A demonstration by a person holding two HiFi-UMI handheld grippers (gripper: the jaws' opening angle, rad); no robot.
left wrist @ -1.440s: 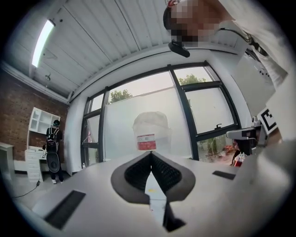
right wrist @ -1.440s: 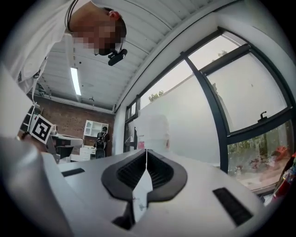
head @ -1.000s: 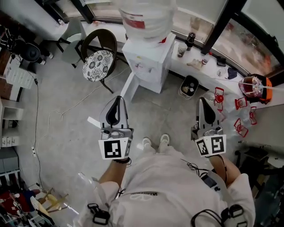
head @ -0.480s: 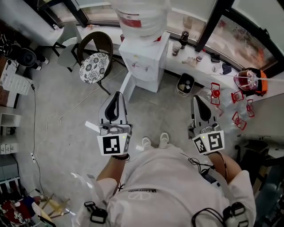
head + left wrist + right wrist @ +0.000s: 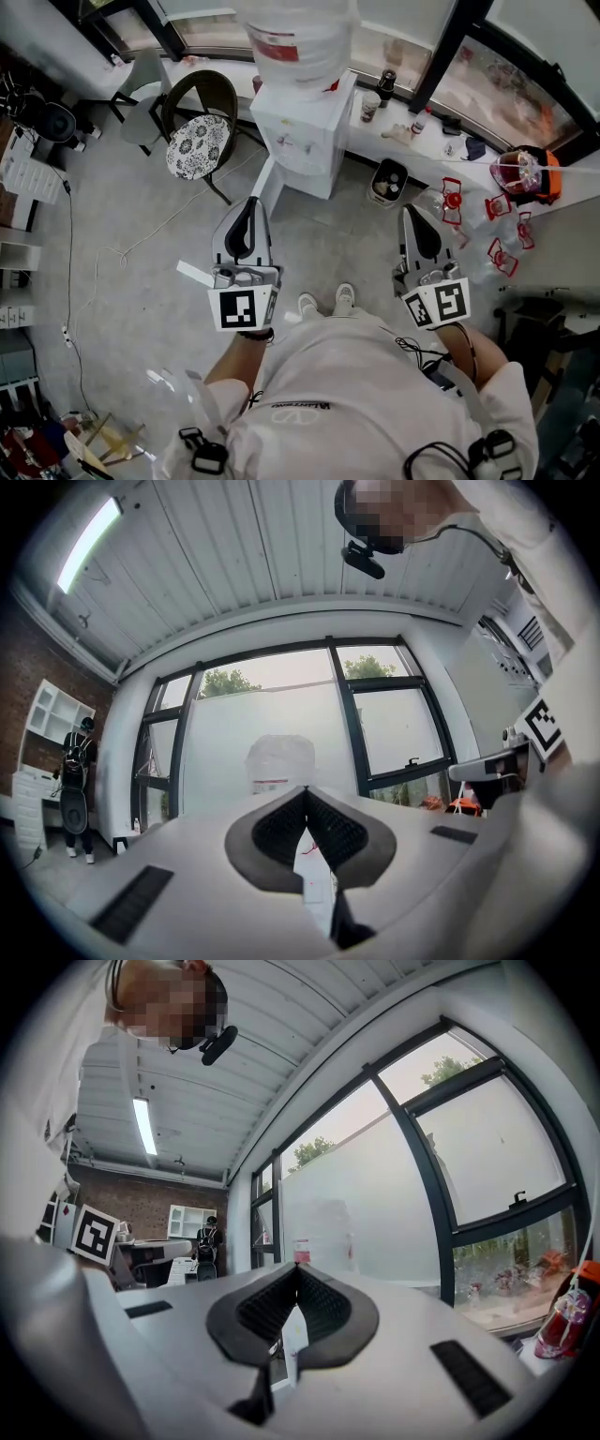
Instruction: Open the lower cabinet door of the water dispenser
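Water dispenser (image 5: 309, 127): white, at 12 o'clock from the person, well apart from both grippers, with a large bottle (image 5: 300, 33) on top.
Lower cabinet door: a narrow white panel (image 5: 265, 183) juts from the dispenser's lower left corner toward 6 o'clock. It looks like the door swung open and seen edge-on, but from above I cannot be sure.
Left gripper (image 5: 250, 203): jaws pressed together on nothing, aimed at 12 o'clock, the tip near the panel's free end.
Right gripper (image 5: 410, 212): jaws pressed together, empty, with the waste bin (image 5: 387, 183) just ahead at 12 o'clock.
Stage: if the panel is the door, it already stands as the task wants. If not, the door front is hidden from this height.
Risk, panel: the left gripper could knock it, since it lies right in its line.
Risk, bottle: the load on top likely makes the dispenser top-heavy, so a hard tug low down could rock it.
Risk, surroundings: the cushioned chair (image 5: 199, 145) at 11 o'clock and the bin crowd both sides.
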